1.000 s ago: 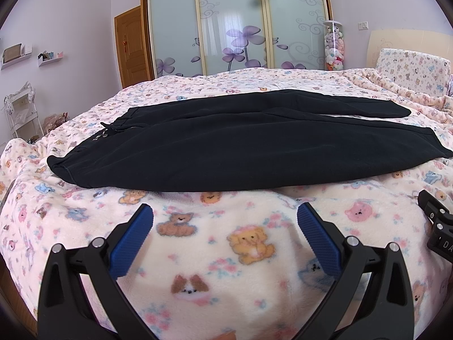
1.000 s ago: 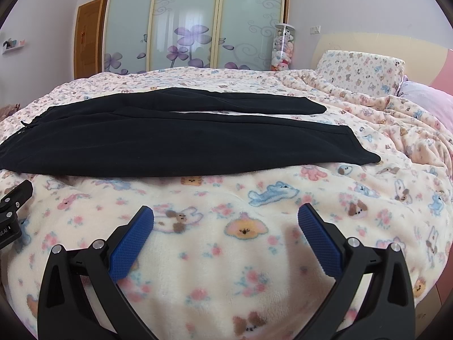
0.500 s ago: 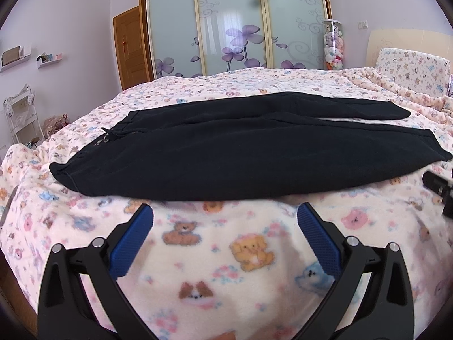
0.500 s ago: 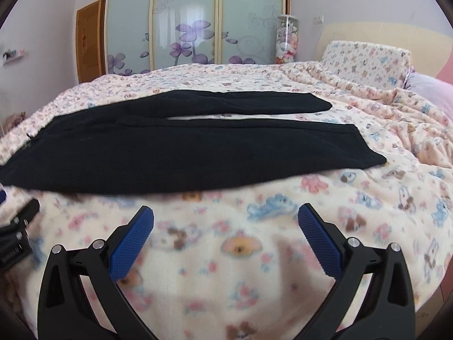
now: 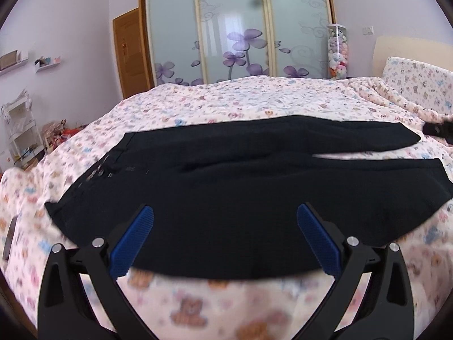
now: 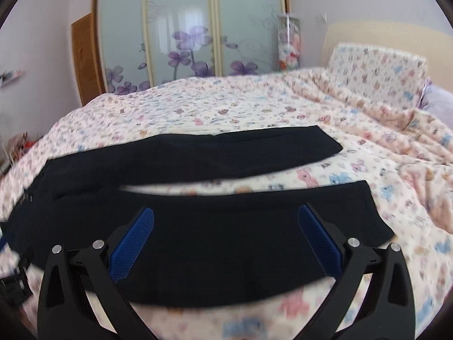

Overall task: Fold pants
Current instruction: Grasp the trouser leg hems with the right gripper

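Fingers of both the left gripper (image 5: 225,232) and right gripper (image 6: 225,232) gape empty above the black pants (image 5: 240,198), spread flat on the bed (image 5: 254,99) (legs apart); no fold made yet.

A pink fleece blanket printed with cartoon bears (image 5: 254,104) covers the bed. Behind it stands a frosted-glass sliding wardrobe with purple flowers (image 5: 235,28), a brown wooden door (image 5: 128,53) to its left, and a clear tube of plush toys (image 5: 337,52) to its right.
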Motion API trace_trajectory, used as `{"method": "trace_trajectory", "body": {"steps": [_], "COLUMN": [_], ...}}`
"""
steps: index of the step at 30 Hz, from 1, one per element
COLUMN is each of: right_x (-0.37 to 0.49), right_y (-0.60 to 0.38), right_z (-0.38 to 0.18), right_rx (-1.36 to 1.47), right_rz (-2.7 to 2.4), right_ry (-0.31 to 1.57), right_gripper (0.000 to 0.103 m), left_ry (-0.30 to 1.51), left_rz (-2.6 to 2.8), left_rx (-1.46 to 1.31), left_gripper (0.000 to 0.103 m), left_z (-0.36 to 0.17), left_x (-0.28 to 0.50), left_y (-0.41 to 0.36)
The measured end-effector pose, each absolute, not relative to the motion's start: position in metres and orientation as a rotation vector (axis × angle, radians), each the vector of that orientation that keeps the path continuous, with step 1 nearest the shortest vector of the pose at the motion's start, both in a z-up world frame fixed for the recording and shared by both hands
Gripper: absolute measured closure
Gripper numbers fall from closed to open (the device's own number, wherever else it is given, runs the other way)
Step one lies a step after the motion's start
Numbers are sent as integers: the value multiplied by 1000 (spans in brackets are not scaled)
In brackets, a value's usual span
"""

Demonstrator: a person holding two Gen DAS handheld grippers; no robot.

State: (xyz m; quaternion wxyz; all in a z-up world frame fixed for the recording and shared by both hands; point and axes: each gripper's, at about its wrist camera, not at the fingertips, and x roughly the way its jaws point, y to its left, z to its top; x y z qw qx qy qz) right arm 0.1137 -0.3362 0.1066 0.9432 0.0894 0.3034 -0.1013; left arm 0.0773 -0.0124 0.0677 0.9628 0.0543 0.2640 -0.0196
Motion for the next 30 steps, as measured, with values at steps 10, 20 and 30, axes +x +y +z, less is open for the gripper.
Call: {"method": "trace_trajectory", "body": {"steps": [10, 20, 30], "right_x": [283, 372, 407], "right_y": [-435, -491, -501], "right_z": [113, 58, 41], "right_rx": [419, 548, 455], "right_rz": [-394, -663, -898], "right_ry": [728, 821, 824], "right_gripper": [7, 26, 25], "left_ry": [414, 383, 380], "left_rz": [-56, -53, -90], "left_rx": [0, 54, 80], "left_gripper": [2, 2, 2], "left_z": [64, 48, 40], "left_x": [118, 112, 107], "left_y": [-6, -16, -20]}}
